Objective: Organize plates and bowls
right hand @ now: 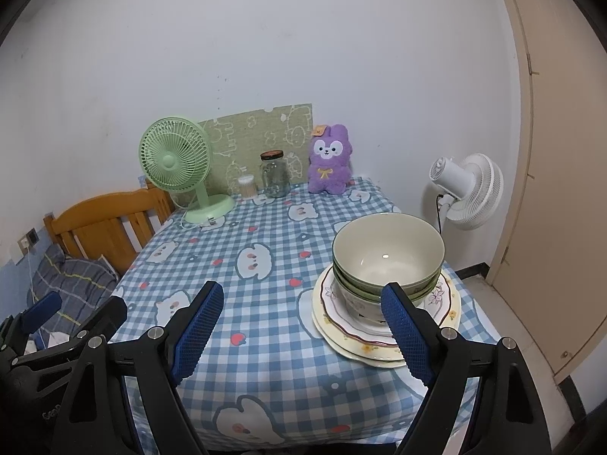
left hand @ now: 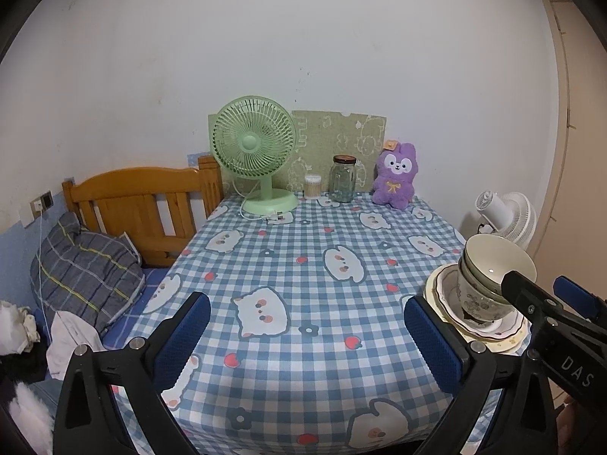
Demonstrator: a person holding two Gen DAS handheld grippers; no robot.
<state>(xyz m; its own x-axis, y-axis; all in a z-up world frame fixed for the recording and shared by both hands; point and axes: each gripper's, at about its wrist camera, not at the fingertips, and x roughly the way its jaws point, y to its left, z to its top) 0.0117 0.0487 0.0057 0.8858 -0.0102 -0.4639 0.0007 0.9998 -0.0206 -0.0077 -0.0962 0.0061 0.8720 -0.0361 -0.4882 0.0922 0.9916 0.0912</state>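
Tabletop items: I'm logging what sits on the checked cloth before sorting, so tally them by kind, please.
Bowls: 3, nested
Plates: 3, stacked under the bowls, as far as the rims show
Green fan: 1
Glass jar: 1
Cotton-swab tub: 1
Purple plush: 1
Total: 10

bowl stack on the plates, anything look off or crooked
The nested bowls sit off-centre on the plates and lean slightly. The plates sit near the table's right edge. No chips or spills show.
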